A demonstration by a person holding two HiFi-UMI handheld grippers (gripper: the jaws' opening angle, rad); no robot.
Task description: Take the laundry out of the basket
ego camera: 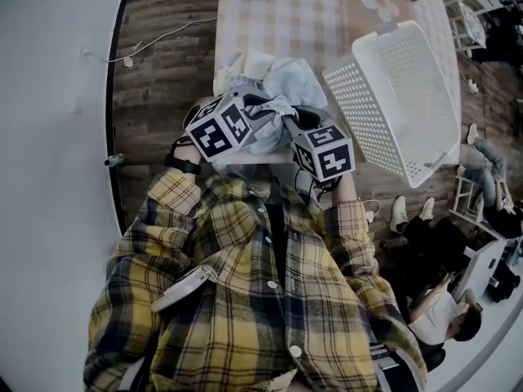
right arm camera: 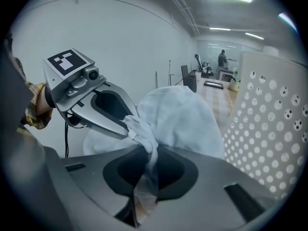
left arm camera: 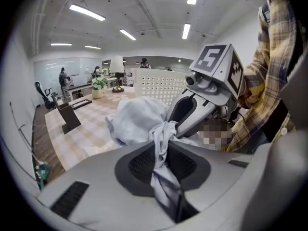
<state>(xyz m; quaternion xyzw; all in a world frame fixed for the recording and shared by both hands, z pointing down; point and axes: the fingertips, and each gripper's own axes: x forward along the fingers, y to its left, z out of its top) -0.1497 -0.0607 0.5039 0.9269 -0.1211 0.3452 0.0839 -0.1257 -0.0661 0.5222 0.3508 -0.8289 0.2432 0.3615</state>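
A pale blue-white garment [ego camera: 282, 84] lies bunched on the near edge of the checked table [ego camera: 286, 15]. Both grippers hold it from my side. My left gripper [ego camera: 270, 113] is shut on a twisted fold of the cloth [left arm camera: 134, 119], which runs down between its jaws. My right gripper [ego camera: 288, 122] is shut on another fold of the same cloth [right arm camera: 178, 114], close beside the left one. The white perforated basket [ego camera: 400, 96] lies tipped on its side to the right of the garment, its opening toward the cloth. Nothing shows inside it.
A dark stand [left arm camera: 67, 117] and a lamp [left arm camera: 117, 71] are farther back on the table. A cable [ego camera: 155, 43] trails over the wooden floor at the left, by a white wall. People sit at the lower right [ego camera: 449, 317].
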